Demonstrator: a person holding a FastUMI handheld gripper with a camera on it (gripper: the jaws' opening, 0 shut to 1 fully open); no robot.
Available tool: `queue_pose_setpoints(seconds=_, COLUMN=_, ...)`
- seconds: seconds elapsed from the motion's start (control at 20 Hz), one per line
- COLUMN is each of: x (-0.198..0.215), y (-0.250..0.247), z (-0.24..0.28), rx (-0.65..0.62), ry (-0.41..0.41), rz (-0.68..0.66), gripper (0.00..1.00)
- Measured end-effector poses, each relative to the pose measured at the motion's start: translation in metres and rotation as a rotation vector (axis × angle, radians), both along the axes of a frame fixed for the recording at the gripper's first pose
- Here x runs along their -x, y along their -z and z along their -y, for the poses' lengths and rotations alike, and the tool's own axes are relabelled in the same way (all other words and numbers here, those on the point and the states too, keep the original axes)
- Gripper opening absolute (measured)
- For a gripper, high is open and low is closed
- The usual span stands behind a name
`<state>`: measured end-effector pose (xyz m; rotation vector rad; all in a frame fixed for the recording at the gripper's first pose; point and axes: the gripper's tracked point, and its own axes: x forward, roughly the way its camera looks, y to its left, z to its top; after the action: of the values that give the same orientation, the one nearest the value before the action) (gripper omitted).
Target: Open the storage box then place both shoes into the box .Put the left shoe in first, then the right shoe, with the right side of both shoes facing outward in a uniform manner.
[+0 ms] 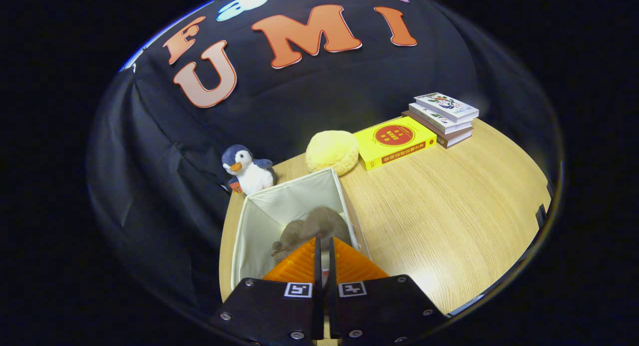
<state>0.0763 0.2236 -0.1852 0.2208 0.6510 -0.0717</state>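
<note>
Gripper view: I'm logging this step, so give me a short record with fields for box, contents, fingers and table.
box: white storage box, open, on the wooden table
contents: brown shoe inside, just ahead of the fingers
fingers: gripper nearly closed above the box; grip unclear
table: penguin plush, yellow plush, yellow book, book stack

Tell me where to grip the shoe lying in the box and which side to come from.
The gripper is nearly closed above the open box, just over the brown shoe. Probably best to come straight down from above, since the box walls block every side, and pinch the shoe's upper edge nearest the fingers. The shoe is blurred, so its exact pose is unclear.
</note>
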Motion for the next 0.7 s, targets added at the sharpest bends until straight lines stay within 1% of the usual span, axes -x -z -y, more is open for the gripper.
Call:
queue_pose_setpoints(seconds=0.05, x=0.0, y=-0.011, z=0.004, rx=0.022, ry=-0.01, rz=0.017, gripper=0.07)
queue_pose_setpoints(seconds=0.1, x=-0.001, y=-0.023, z=0.005, rx=0.039, ry=-0.025, rz=0.04, gripper=0.22)
queue_pose_setpoints(seconds=0.15, x=-0.001, y=-0.035, z=0.007, rx=0.057, ry=-0.034, rz=0.063, gripper=0.31)
queue_pose_setpoints(seconds=0.2, x=0.0, y=-0.048, z=0.009, rx=0.075, ry=-0.04, rz=0.084, gripper=0.49)
queue_pose_setpoints(seconds=0.3, x=0.001, y=-0.071, z=0.013, rx=0.107, ry=-0.049, rz=0.124, gripper=0.73)
queue_pose_setpoints(seconds=0.35, x=0.002, y=-0.082, z=0.013, rx=0.117, ry=-0.055, rz=0.145, gripper=0.78)
queue_pose_setpoints(seconds=0.4, x=0.003, y=-0.092, z=0.013, rx=0.127, ry=-0.064, rz=0.163, gripper=0.86)
queue_pose_setpoints(seconds=0.45, x=0.005, y=-0.101, z=0.016, rx=0.143, ry=-0.068, rz=0.179, gripper=0.9)
queue_pose_setpoints(seconds=0.5, x=0.007, y=-0.111, z=0.019, rx=0.157, ry=-0.074, rz=0.196, gripper=0.97)
queue_pose_setpoints(seconds=0.6, x=0.01, y=-0.128, z=0.023, rx=0.179, ry=-0.08, rz=0.238, gripper=0.99)
queue_pose_setpoints(seconds=0.7, x=0.014, y=-0.145, z=0.024, rx=0.196, ry=-0.084, rz=0.289, gripper=0.98)
